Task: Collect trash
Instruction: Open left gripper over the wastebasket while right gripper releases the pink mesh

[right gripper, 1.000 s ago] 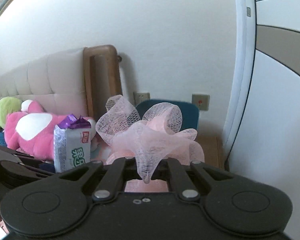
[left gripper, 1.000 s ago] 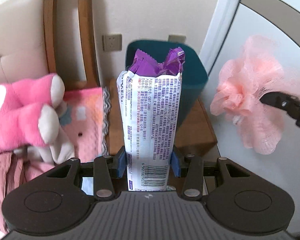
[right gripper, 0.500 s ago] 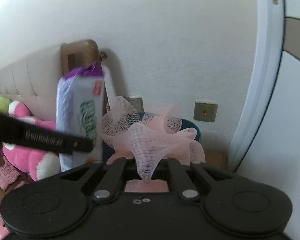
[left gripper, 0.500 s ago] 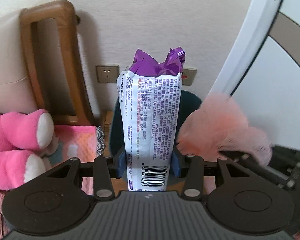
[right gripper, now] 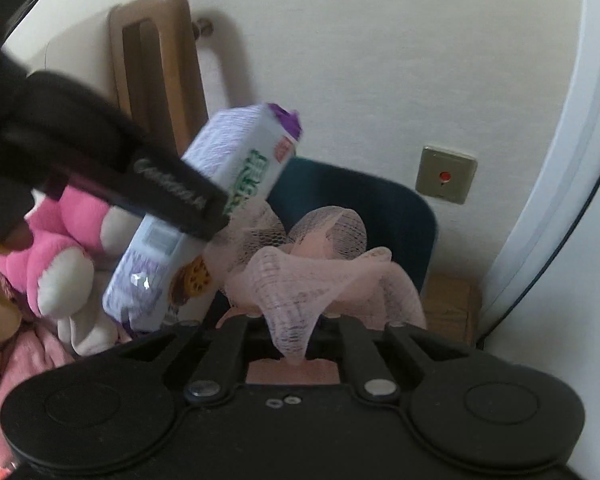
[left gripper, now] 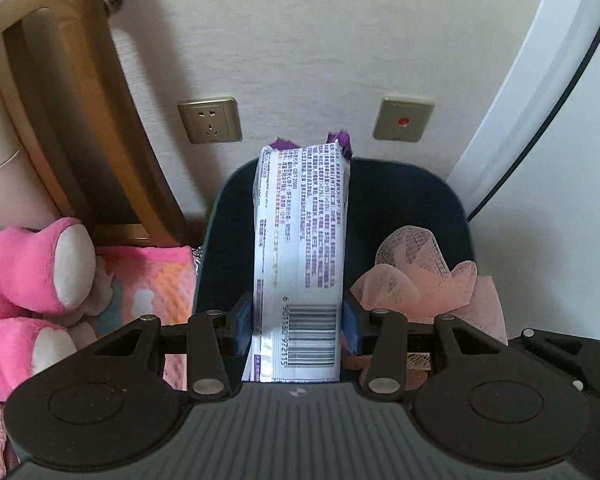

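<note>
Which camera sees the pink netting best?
The right wrist view: the pink netting fills its middle above the bin. The left wrist view shows only part of it at the right.

Both wrist views close, angled steeply down, sharing the dark bin [left gripper: 452,216] against the wall [right gripper: 340,60]

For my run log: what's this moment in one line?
left gripper: shut on snack packet | right gripper: opening, pink mesh between | both over bin
</note>
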The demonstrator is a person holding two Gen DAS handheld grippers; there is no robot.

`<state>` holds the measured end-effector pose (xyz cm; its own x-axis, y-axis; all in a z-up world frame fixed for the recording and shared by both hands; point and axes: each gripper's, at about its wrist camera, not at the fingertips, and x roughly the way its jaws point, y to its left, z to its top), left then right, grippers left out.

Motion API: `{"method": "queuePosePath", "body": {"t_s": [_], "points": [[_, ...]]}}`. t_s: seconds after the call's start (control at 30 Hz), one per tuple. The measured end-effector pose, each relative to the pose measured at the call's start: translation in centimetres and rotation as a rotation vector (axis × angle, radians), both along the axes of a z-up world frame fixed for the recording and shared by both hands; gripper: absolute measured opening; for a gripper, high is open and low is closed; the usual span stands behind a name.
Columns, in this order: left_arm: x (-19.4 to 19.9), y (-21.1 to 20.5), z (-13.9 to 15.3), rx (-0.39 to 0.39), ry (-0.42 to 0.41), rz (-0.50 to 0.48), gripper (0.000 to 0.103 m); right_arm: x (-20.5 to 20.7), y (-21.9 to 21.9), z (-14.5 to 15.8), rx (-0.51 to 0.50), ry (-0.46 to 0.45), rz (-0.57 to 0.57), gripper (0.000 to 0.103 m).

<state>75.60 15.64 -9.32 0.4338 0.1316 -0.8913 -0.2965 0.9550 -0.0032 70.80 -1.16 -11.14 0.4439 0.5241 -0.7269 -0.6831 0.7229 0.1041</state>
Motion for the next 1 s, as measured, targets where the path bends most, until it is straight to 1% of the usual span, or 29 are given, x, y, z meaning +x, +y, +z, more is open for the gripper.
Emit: {"method": "queuePosePath", "body": {"t_s": [0.1,0.13,0.23,0.3,0.37,0.4,0.43,0.47,0.53,0.63,0.7,0.9,1.0], "points": [[0.8,0.0,-1.2,0.013,0.023,-0.002,0.044,0.2,0.3,-0.5,-0.014,0.002,0.011,0.013],[1.0,0.0,-1.6,0.016,0.032,-0.008,0.044,0.2,0.4,-0.6,-0.023,0.002,0.015,0.016],[1.4,-0.1,-2.5,0.016,0.053,-0.012,0.044,-0.2,0.7,-1.0,-0.051,0.01,0.042,0.018],[1.6,-0.2,-2.8,0.007,0.063,0.002,0.045,-0.3,0.7,-1.0,-0.059,0.012,0.05,0.025],[1.9,0.0,-3.0,-0.012,0.067,0.012,0.048,-0.4,0.6,-0.9,-0.05,0.025,0.058,0.038],[1.9,0.0,-3.0,-0.024,0.069,0.019,0.048,-0.6,0.5,-0.7,-0.047,0.027,0.059,0.039],[1.8,0.1,-2.9,-0.039,0.066,0.024,0.052,-0.7,0.4,-0.6,-0.046,0.025,0.059,0.042],[1.8,0.2,-2.7,-0.051,0.059,0.029,0.059,-0.8,0.3,-0.4,-0.044,0.025,0.06,0.043],[1.4,0.2,-2.2,-0.064,0.036,0.039,0.067,-0.8,0.0,-0.1,-0.031,0.034,0.059,0.045],[0.6,0.2,-1.3,-0.082,0.007,0.047,0.067,-1.0,-0.4,0.4,-0.014,0.039,0.056,0.047],[-0.1,0.0,-0.6,-0.08,-0.014,0.044,0.067,-1.3,-0.7,0.9,-0.002,0.036,0.057,0.048],[-3.6,-0.1,2.0,-0.029,-0.07,0.023,0.067,-2.5,-1.7,2.5,0.045,0.026,0.038,0.054],[-5.5,0.2,3.2,-0.022,-0.096,0.013,0.067,-3.9,-2.3,3.3,0.056,0.017,0.029,0.055]]}}
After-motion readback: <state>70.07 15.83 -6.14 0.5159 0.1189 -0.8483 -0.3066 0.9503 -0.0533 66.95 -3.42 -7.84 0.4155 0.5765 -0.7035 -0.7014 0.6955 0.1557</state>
